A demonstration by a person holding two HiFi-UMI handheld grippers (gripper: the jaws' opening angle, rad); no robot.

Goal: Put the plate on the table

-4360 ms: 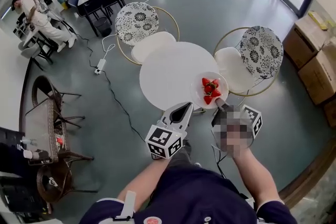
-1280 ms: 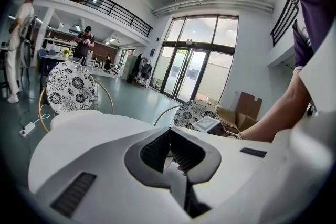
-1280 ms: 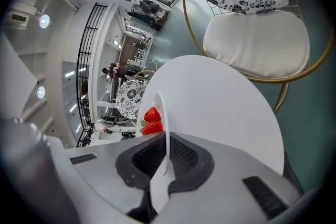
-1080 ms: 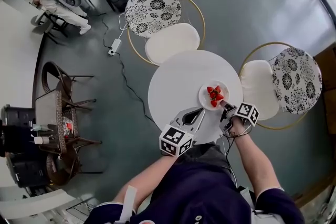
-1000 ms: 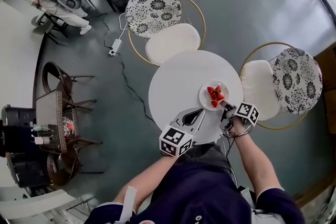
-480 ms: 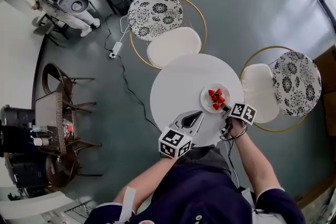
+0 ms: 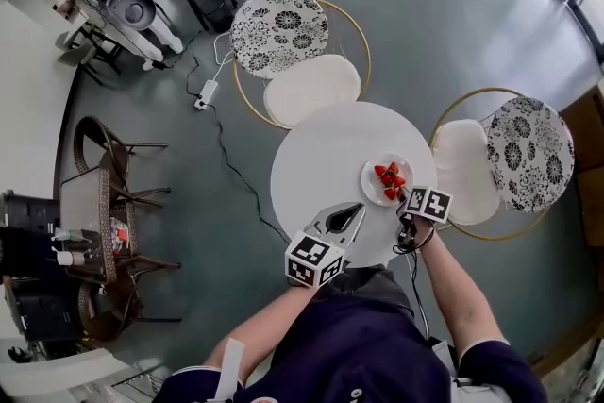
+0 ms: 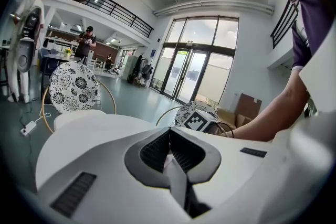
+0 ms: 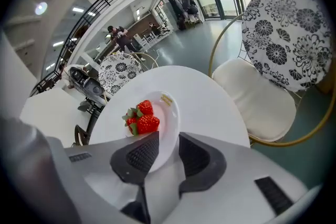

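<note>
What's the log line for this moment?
plate with strawberries: on table | right gripper: open, rim between jaws | left gripper: shut, empty

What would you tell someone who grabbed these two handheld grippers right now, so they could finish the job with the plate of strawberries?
Left gripper: jaws together, nothing in them, held over the near edge of the round white table.
Right gripper: jaws apart, with the near rim of the plate lying in the gap between them.
The plate, with the strawberries on it, looks set down flat on the right side of the table.
Done: plate on the table, grip let go.
Left: draw the right gripper straight back off the rim without nudging the plate.
</note>
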